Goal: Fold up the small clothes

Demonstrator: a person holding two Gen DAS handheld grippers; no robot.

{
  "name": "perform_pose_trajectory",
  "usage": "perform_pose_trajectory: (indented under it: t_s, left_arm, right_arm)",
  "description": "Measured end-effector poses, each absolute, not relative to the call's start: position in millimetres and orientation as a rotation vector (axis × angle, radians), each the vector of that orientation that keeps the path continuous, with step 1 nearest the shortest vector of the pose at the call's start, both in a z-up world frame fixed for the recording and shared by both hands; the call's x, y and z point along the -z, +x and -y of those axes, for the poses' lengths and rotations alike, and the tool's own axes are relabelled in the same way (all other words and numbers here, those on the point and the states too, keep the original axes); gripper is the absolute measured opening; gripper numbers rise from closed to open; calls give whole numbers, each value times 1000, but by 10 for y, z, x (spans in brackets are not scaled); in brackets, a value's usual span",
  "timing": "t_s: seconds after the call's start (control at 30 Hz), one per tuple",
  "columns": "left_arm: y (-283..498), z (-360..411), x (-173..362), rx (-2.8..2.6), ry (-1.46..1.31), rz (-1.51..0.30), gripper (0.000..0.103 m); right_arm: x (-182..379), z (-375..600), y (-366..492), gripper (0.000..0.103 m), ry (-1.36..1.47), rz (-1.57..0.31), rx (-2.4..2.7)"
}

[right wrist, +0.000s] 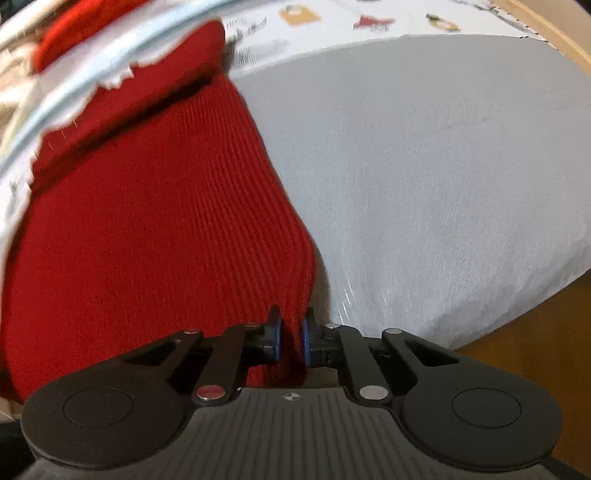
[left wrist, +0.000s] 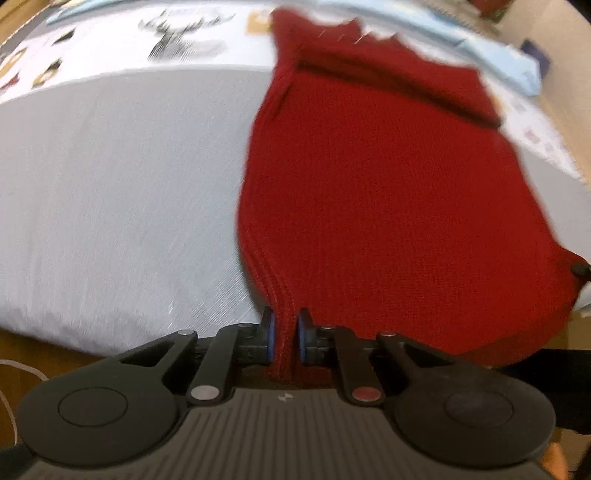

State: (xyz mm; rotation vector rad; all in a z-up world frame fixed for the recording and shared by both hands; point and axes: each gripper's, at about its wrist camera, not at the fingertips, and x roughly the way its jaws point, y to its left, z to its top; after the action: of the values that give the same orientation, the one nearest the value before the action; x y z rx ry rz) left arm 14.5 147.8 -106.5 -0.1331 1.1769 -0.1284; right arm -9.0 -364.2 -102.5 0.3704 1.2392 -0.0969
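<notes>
Work surface: a pale grey padded mat (left wrist: 110, 192) covers the near part of the table; beyond it lies a white printed cloth (left wrist: 184, 33) with small pictures, blurred in both views. Wooden edging shows at the far right in the right wrist view.

Task item: one red knitted garment (left wrist: 369, 177), ribbed, probably a small sweater. It lies on the grey mat and runs on over the printed cloth at the far end. Its long axis runs near to far, and the ribs run the same way. The near hem is raised off the mat at both corners; the far end rests on the surface, with a band of the garment already lying folded across it. Whether that band is a sleeve or the collar end cannot be told through the blur.

Left gripper (left wrist: 285, 338): closed on the garment's near left corner, with knit bunched between the blue pads (left wrist: 271, 339).

Right gripper (right wrist: 291, 339): closed on the near right corner, with knit pinched between its pads (right wrist: 306, 341).

Assessment: the step in hand appears to be carrying the near hem toward the far end to fold the garment across its length. To do it well, both corners should travel level and together, keeping the hem taut between them so that the side edges stay aligned. The hem should land square on the far end. Neither grip should be released until the cloth lies flat, since loose knit sags and slides.
</notes>
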Motion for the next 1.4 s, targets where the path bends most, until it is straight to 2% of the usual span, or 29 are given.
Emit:
perform_pose_trajectory:
  t_s: [0.2,0.43,0.63,0.77,0.97,1.17,1.27,1.4]
  left_arm:
    - [99,-1481,376,204,-124,-1048,11]
    - [-249,-1619,-260,286,-186,-908,10]
    - [-539,-1814,-870,345,-195,-832,10]
    - [-426,-2005,-999,353,-279,-808,10]
    - [607,-2116,-530,273,-324,-877,10]
    - [1769,-2165,219,174,-393,-995,10]
    - [2045,-2106,621,131,-376,-1062,10]
    - [2204,-2043,859,108,-328,-1105,10]
  right_arm:
    - [309,3777,-78,10,510,-1011,-38]
    - [-290,3840,-339,9,523,-862,-132]
    - [-614,4109,-620,8,584,-827,-147]
    - [-879,4212,-768,8,606,-802,-161]
    - [-642,4315,-166,8,653,-863,-85]
    - [114,4232,987,8,627,-970,36]
    - [553,4171,1331,8,616,-1025,94]
    - [1007,4149,1433,8,654,-1077,151]
